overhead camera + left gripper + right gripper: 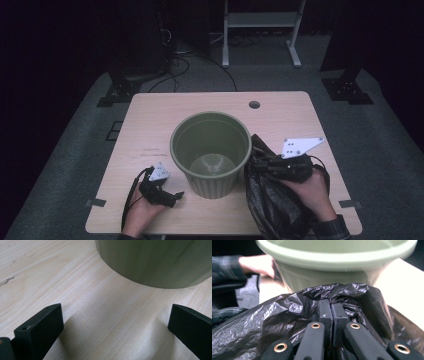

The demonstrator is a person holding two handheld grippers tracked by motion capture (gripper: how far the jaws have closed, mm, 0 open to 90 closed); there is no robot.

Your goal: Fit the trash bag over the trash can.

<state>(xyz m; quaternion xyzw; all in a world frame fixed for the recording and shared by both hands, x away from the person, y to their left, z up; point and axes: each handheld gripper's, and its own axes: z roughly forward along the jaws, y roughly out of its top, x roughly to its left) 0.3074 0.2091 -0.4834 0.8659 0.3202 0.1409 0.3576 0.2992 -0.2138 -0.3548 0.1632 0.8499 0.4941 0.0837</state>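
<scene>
Lining the green bin [210,150] looks like the step in hand. It stands empty mid-tabletop [150,115]; the right tool [274,166] is clamped tight on a fold of the black bag [272,205] bunched just beside the bin's right wall. The left tool [169,199] rests gaping and empty near the bin's base. Best practice, I judge: bring the left across to catch the bag's other edge, spread its mouth, then lift it over the rim.
</scene>
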